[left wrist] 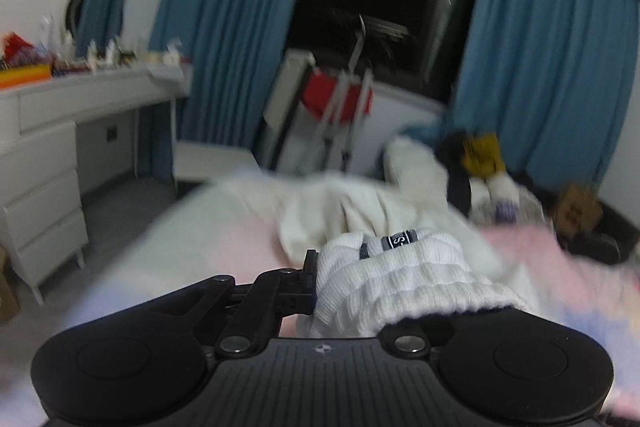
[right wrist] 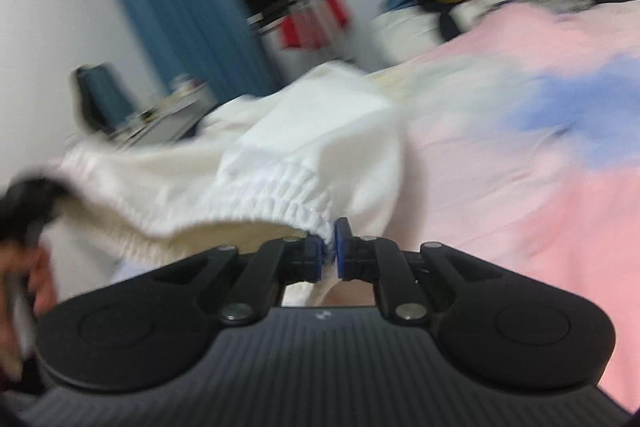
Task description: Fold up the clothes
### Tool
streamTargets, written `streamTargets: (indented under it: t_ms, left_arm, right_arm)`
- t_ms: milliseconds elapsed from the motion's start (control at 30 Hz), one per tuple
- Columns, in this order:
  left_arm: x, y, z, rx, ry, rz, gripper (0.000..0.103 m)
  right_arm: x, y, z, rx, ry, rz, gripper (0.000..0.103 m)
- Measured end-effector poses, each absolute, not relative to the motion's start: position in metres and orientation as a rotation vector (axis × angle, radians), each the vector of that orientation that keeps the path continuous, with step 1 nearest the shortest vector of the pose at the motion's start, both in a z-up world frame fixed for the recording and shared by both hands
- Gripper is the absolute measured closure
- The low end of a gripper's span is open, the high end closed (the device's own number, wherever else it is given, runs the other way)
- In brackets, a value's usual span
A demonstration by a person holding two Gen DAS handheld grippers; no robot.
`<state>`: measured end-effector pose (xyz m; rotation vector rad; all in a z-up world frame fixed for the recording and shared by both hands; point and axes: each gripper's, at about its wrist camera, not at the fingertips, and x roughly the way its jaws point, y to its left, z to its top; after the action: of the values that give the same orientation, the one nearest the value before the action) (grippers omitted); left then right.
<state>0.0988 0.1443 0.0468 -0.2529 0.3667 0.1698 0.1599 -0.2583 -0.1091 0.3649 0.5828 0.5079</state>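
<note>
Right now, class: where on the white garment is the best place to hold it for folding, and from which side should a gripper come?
Grip the white garment by its ribbed elastic waistband, coming in from the near open edge. The band is thick and gathered, so pads bite it firmly. The right gripper and left gripper each already pinch it there.

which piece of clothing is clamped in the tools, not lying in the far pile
The white garment with the elastic waistband: both tools pinch its hem, unlike the yellow garment in the pile.
</note>
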Motion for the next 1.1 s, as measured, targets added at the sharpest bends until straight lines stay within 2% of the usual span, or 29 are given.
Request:
streamTargets:
  t_ms: [133, 200, 400, 500, 700, 733, 767, 800, 867, 933, 1100]
  left_arm:
    - [0.106, 0.198, 0.089, -0.231, 0.292, 0.264, 0.097]
    - [0.116, 0.221, 0.091, -0.172, 0.282, 0.333, 0.097]
    - [0.137, 0.291, 0.009, -0.191, 0.452, 0.43, 0.097]
    - [0.128, 0.31, -0.021, -0.25, 0.475, 0.418, 0.095]
    - [0.097, 0.331, -0.02, -0.295, 0.451, 0.372, 0.076]
    - [0.09, 0.331, -0.019, -0.289, 0.453, 0.374, 0.072]
    - [0.082, 0.329, -0.017, -0.274, 0.455, 0.38, 0.067]
    - [0.07, 0.325, -0.017, -0.261, 0.459, 0.386, 0.063]
    - [0.043, 0.318, -0.013, -0.253, 0.463, 0.404, 0.041]
    - [0.018, 0.309, -0.009, -0.248, 0.466, 0.417, 0.04]
    - [-0.04, 0.268, 0.011, -0.216, 0.428, 0.378, 0.026]
  right_arm:
    - [0.148, -0.194, -0.097, 0.382, 0.61, 0.708, 0.093]
    - [0.146, -0.152, -0.098, 0.375, 0.638, 0.804, 0.093]
    - [0.152, -0.027, -0.141, 0.171, 0.78, 0.893, 0.093]
    - [0.159, -0.02, -0.152, 0.139, 0.786, 0.89, 0.092]
    - [0.161, -0.031, -0.15, 0.128, 0.751, 0.882, 0.09]
    - [0.16, -0.033, -0.151, 0.127, 0.746, 0.876, 0.086]
    - [0.156, -0.036, -0.151, 0.129, 0.744, 0.871, 0.077]
    - [0.153, -0.039, -0.152, 0.131, 0.742, 0.866, 0.072]
    - [0.145, -0.045, -0.152, 0.131, 0.73, 0.852, 0.035]
    - [0.135, -0.046, -0.149, 0.123, 0.701, 0.828, 0.014]
    - [0.118, -0.051, -0.137, 0.066, 0.639, 0.8, 0.016]
